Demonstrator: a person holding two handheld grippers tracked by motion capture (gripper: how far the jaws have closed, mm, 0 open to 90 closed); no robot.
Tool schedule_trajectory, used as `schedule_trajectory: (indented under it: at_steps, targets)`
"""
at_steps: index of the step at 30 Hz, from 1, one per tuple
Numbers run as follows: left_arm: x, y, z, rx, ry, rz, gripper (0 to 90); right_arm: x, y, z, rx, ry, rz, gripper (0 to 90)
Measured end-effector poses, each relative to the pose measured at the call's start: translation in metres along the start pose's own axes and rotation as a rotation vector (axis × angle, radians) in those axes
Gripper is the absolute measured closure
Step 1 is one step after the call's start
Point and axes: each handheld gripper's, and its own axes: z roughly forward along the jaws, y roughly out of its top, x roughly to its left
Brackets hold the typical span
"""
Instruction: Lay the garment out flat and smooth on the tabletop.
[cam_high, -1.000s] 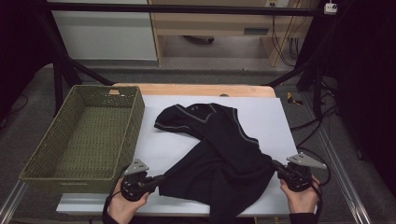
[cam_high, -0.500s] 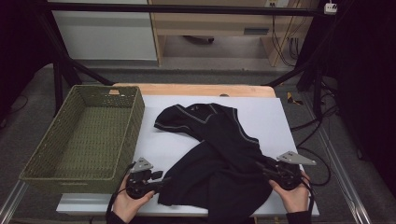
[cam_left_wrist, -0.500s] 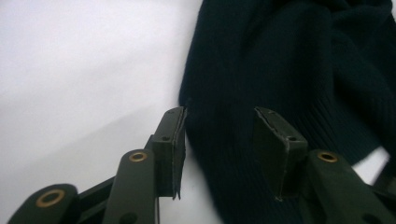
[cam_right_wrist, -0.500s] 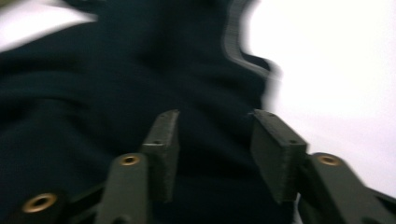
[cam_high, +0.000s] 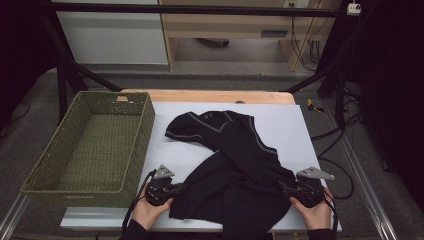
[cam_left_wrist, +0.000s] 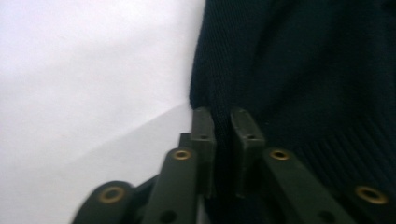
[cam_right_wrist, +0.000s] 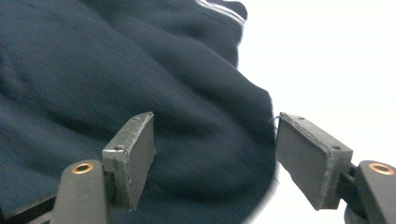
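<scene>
While its jaws are clenched on a fold at the edge of the black garment (cam_left_wrist: 299, 70), the left gripper (cam_left_wrist: 223, 122) sits at the near left of the cloth, and the right gripper (cam_right_wrist: 212, 156) has its jaws spread wide around the garment's near right edge. Crumpled, the garment lies across the white bench (cam_high: 295, 125), from its middle to the near edge. A green woven basket (cam_high: 145, 130) stands just left of it.

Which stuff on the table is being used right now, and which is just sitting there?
Being used:
black shirt
left tongs, pinched shut on the shirt's edge
right tongs, open around a fold of the shirt

Just sitting there:
green woven basket, with nothing in it
white table
</scene>
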Motion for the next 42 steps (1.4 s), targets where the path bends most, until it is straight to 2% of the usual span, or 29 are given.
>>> schedule_trajectory:
  at_steps: [4,6,9,10,11,12,14,16,19,21,22,24,25,26,27,28,29,33,35,38,39,40,42]
  targets:
    - [0.0,-0.001,-0.006,-0.016,-0.008,-0.008,84.1,-0.007,-0.006,-0.003,0.007,-0.015,0.027,27.4]
    - [0.0,-0.002,-0.015,-0.038,-0.017,-0.006,84.3,-0.009,-0.007,-0.004,0.018,-0.01,0.042,30.9]
    - [-0.003,-0.006,-0.027,-0.054,-0.035,-0.008,84.5,-0.007,-0.009,0.001,0.053,0.045,0.062,43.8]
    - [-0.004,-0.008,-0.031,-0.054,-0.035,-0.003,84.5,-0.005,-0.01,0.002,0.041,0.046,0.06,49.5]
    - [-0.006,-0.011,-0.035,-0.053,-0.037,0.002,84.5,-0.003,-0.009,0.002,0.045,0.06,0.062,62.4]
    - [-0.008,-0.013,-0.038,-0.053,-0.034,0.007,84.5,-0.002,-0.007,0.002,0.06,0.097,0.053,73.7]
    - [-0.011,-0.018,-0.044,-0.048,-0.022,0.014,84.6,0.001,-0.002,0.002,0.075,0.113,0.023,81.5]
    - [-0.01,-0.024,-0.053,-0.045,-0.019,0.006,84.6,-0.001,0.003,-0.002,0.052,0.111,0.016,83.2]
    - [-0.006,-0.037,-0.068,-0.029,0.012,-0.009,84.6,-0.011,0.015,-0.015,-0.039,0.088,0.026,83.9]
    - [-0.003,-0.045,-0.076,-0.013,0.035,-0.018,84.7,-0.02,0.025,-0.018,-0.071,0.048,0.018,83.8]
    - [-0.002,-0.048,-0.077,-0.007,0.028,-0.026,84.6,-0.024,0.03,-0.017,-0.082,0.043,0.018,83.6]
    - [-0.003,-0.048,-0.075,-0.02,0.033,-0.013,83.7,-0.029,0.039,-0.008,-0.092,0.04,0.007,82.8]
    - [-0.005,-0.046,-0.071,-0.021,0.041,-0.004,81.8,-0.029,0.043,-0.003,-0.097,0.036,-0.003,82.0]
    - [-0.005,-0.044,-0.067,-0.023,0.043,0.003,75.5,-0.029,0.047,0.005,-0.098,0.041,-0.004,80.0]
    - [-0.005,-0.04,-0.061,-0.028,0.061,0.006,68.1,-0.029,0.049,0.01,-0.094,0.047,-0.009,76.1]
    - [-0.004,-0.036,-0.056,-0.032,0.056,-0.001,58.7,-0.029,0.05,0.016,-0.086,0.051,-0.003,67.5]
    - [-0.003,-0.033,-0.051,-0.044,0.054,-0.009,53.5,-0.029,0.05,0.02,-0.085,0.047,0.012,61.8]
    - [0.002,-0.015,-0.032,-0.064,0.077,-0.007,43.8,-0.026,0.04,0.009,-0.104,0.077,0.082,40.9]
    - [0.007,-0.008,-0.024,-0.068,0.094,-0.013,43.7,-0.022,0.031,-0.002,-0.117,0.099,0.089,34.5]
    - [0.015,-0.003,-0.016,-0.047,0.088,-0.036,47.6,-0.01,0.011,-0.014,-0.097,0.139,0.082,31.7]
    - [0.017,-0.004,-0.015,-0.04,0.079,-0.033,51.2,-0.006,0.003,-0.015,-0.085,0.149,0.073,31.5]
    - [0.017,-0.005,-0.014,-0.035,0.077,-0.031,53.8,-0.002,-0.005,-0.015,-0.043,0.162,0.066,31.3]
    - [0.017,-0.008,-0.014,-0.032,0.064,-0.027,61.0,0.005,-0.013,-0.014,0.007,0.163,0.047,31.3]
